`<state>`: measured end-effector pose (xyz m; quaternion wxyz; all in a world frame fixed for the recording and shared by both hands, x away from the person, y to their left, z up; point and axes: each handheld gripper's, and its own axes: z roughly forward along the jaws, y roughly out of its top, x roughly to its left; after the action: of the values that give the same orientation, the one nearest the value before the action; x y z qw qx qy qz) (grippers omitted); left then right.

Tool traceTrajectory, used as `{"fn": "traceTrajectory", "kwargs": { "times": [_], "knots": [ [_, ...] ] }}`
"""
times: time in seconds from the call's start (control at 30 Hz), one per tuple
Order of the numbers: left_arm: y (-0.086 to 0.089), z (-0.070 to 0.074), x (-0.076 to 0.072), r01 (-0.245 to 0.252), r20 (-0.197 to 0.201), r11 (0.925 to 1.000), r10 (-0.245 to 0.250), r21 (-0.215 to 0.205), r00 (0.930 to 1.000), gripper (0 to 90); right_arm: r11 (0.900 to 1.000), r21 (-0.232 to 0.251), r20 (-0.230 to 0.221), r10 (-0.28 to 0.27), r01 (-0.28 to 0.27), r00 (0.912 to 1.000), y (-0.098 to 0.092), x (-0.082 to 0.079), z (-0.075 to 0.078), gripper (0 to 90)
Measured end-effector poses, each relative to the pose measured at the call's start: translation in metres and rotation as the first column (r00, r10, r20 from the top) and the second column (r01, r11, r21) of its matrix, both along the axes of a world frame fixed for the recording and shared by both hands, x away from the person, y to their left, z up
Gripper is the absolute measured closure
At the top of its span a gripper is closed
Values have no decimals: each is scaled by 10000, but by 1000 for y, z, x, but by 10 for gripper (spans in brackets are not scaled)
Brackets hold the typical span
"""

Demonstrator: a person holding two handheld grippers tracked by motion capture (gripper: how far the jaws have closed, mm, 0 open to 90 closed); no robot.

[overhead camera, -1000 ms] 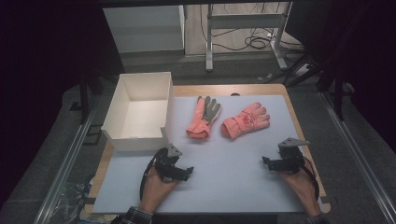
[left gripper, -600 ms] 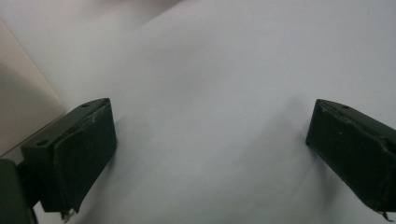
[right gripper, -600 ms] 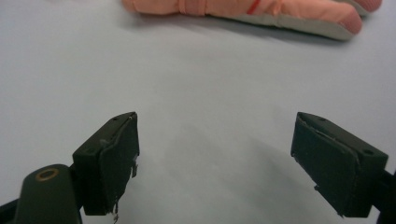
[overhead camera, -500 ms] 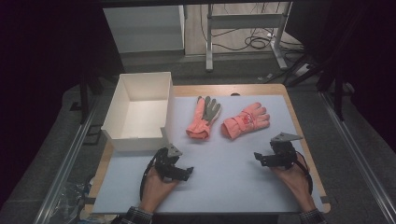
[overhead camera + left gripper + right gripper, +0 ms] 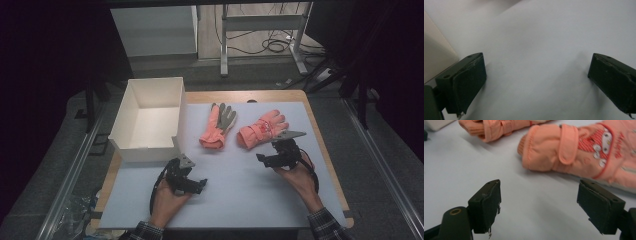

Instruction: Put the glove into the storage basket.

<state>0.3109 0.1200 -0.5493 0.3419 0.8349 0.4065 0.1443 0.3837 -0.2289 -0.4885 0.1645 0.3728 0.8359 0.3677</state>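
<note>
Jaws of the right gripper [image 5: 263, 158] stand wide apart with nothing between them, though they have just been closing a little; in the right gripper view the right gripper [image 5: 537, 207] looks across bare mat at the cuff of the right-hand glove [image 5: 584, 152], which lies near but untouched. The right hand [image 5: 295, 172] grips the tool from behind, forearm stretched forward from the table's near edge, jaws level and aimed toward the left. That glove [image 5: 261, 129], salmon pink, lies back up just beyond the gripper on the pale mat [image 5: 240, 200]. Just beside it lies the left-hand glove [image 5: 218, 127], grey palm up, the two apart. The left gripper [image 5: 197, 184] rests low on the mat, its jaws likewise spread on nothing, held by the left hand [image 5: 167, 200]. Beyond it, at the mat's left edge, sits the white box [image 5: 142, 147], open-topped, with nothing inside.
</note>
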Motion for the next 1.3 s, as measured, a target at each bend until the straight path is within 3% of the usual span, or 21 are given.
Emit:
{"fn": "traceTrajectory", "kwargs": {
  "times": [0.5,0.73,0.83,1.1,1.3],
  "knots": [
    [0,0,0,-17,-16,10000,17,-20,10000,17,9988,-172,331,464,-458,9984,54,34,14,245],
    [0,0,0,-11,-21,10000,11,1,10000,17,9978,-250,252,624,-618,9977,74,53,14,254],
    [0,0,0,-45,-14,10000,44,-53,10000,17,9974,-359,154,625,-619,9979,82,61,14,286],
    [0,0,0,-8,-29,10000,8,-2,10000,17,9983,-35,-94,585,-585,9982,98,84,15,407],
    [0,0,0,-8,-31,10000,8,-16,10000,17,9978,-275,-92,593,-596,9982,116,97,13,476]
  ]
}}
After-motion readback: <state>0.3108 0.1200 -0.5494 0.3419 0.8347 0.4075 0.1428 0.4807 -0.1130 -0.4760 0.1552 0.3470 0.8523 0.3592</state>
